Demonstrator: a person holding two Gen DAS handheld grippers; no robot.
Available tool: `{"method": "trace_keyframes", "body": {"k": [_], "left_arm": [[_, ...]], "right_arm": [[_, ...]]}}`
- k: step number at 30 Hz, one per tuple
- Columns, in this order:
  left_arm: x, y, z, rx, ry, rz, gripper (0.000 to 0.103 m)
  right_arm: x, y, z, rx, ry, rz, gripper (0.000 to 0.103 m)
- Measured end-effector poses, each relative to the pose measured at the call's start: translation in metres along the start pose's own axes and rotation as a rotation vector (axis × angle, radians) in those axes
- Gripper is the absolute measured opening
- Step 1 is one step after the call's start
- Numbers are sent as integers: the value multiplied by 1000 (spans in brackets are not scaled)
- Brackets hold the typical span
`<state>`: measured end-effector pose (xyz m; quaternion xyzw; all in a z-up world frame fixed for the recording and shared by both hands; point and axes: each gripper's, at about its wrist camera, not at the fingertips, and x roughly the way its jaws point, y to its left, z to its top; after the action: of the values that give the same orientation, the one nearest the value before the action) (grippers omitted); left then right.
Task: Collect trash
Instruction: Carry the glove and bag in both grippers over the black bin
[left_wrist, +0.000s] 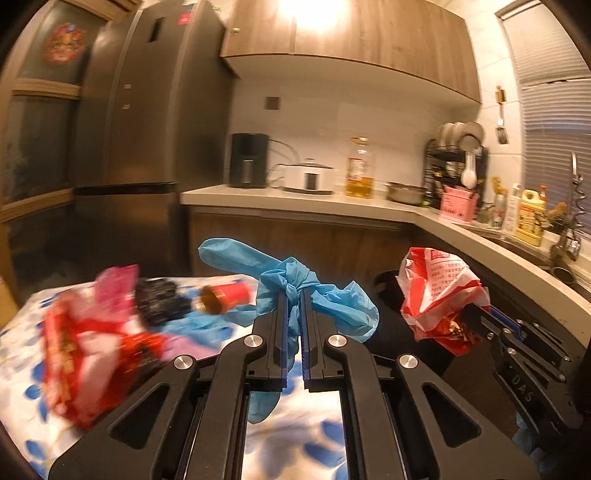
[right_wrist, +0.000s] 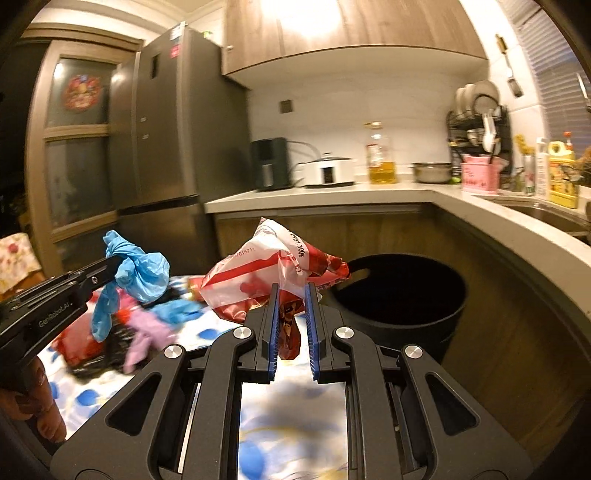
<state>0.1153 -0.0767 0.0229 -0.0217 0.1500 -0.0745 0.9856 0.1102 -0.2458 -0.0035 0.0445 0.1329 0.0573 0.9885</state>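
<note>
Seen from the left wrist, the left tongs (left_wrist: 294, 295) were clenched on a knotted blue glove (left_wrist: 291, 284), lifted clear of the flowered surface (left_wrist: 22, 332). Beside them the right tongs (left_wrist: 480, 314) gripped a red-and-white plastic bag (left_wrist: 436, 291). More trash remained on the surface: a red can (left_wrist: 225, 297), red wrappers (left_wrist: 81, 350) and dark scraps, all blurred. From the right wrist, the bag was pinched between those tongs, near the open black bin (right_wrist: 406, 291), which sat just beyond the surface's edge. By the look of it, neither piece had been dropped in; the bin's inside was too dark to read.
</note>
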Motion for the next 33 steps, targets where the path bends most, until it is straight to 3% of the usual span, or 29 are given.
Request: {"method": "trace_keyframes", "body": {"k": [8,14,33], "left_arm": [[49,-58,14,37,-39,-128,6],[88,-92,15,60,-32,-203,6],[162,-137,1,81,49,-312,6]], "right_arm": [[26,-64,9,36,-28,-164,13],[45,-99,16,64,-34,-240,13],[87,-144,27,88,-20,-278,14]]}}
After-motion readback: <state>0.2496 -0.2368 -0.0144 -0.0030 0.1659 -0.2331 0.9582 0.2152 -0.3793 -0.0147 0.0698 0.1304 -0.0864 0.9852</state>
